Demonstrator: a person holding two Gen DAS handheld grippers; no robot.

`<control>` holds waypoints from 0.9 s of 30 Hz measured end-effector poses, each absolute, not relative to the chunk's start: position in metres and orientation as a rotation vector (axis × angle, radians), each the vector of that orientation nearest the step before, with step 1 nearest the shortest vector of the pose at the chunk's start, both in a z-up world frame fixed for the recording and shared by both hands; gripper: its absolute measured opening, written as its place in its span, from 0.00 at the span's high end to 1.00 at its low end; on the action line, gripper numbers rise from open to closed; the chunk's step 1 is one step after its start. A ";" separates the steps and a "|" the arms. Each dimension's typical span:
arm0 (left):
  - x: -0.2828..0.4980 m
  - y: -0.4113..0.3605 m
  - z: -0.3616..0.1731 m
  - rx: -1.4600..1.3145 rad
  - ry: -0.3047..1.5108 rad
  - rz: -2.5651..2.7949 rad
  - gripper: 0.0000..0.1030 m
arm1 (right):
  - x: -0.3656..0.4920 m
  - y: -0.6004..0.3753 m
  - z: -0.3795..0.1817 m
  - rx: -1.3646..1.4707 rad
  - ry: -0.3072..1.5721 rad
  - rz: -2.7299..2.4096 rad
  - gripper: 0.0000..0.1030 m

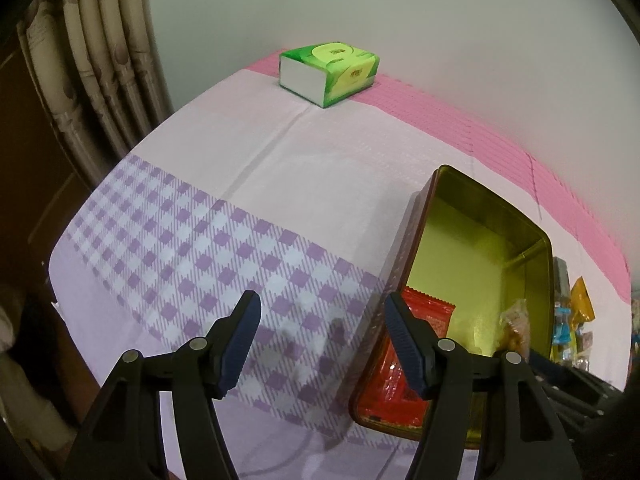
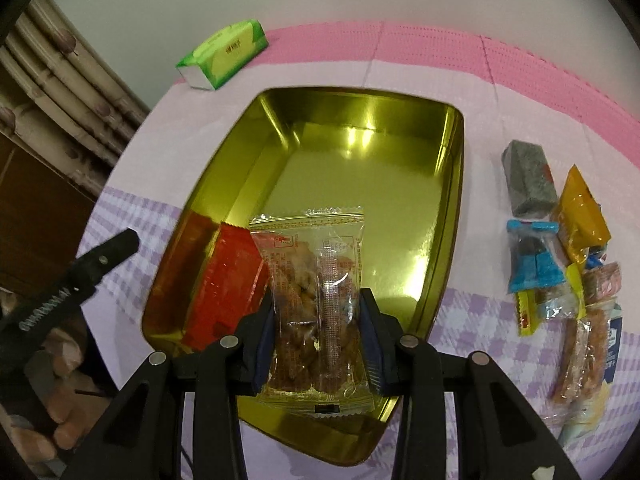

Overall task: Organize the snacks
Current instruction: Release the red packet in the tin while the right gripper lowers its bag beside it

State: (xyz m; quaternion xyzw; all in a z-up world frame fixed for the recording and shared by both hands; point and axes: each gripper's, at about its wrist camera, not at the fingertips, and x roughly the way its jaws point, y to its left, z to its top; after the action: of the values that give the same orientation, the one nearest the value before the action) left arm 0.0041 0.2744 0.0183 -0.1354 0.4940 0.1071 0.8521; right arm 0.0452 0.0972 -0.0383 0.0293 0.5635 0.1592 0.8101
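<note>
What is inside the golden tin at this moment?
Inside the golden tin a red packet lies against the left wall. The right gripper holds a clear snack packet over the tin's near part, which hides the floor beneath. The far half looks bare.

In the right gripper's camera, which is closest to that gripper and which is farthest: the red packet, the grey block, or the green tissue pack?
1. Red packet: nearest, inside the gold tin, just left of the right gripper, whose jaws hold a clear snack packet.
2. Grey block: farther, on the cloth right of the tin.
3. Green tissue pack: farthest, at the back left by the wall.
</note>
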 end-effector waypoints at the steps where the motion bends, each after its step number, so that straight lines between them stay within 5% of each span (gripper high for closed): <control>1: 0.004 0.274 0.018 -0.284 1.042 0.223 0.37 | 0.046 0.097 -0.041 0.059 1.209 0.336 0.65; 27: 0.006 0.268 0.014 -0.286 1.054 0.205 0.37 | 0.050 0.091 -0.049 -0.085 1.194 0.245 0.64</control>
State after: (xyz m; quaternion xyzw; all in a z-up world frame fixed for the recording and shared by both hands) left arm 0.0065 0.2684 0.0141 -0.1357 0.5002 0.0975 0.8496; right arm 0.0502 0.0909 -0.0487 -0.0398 0.5604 0.1149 0.8192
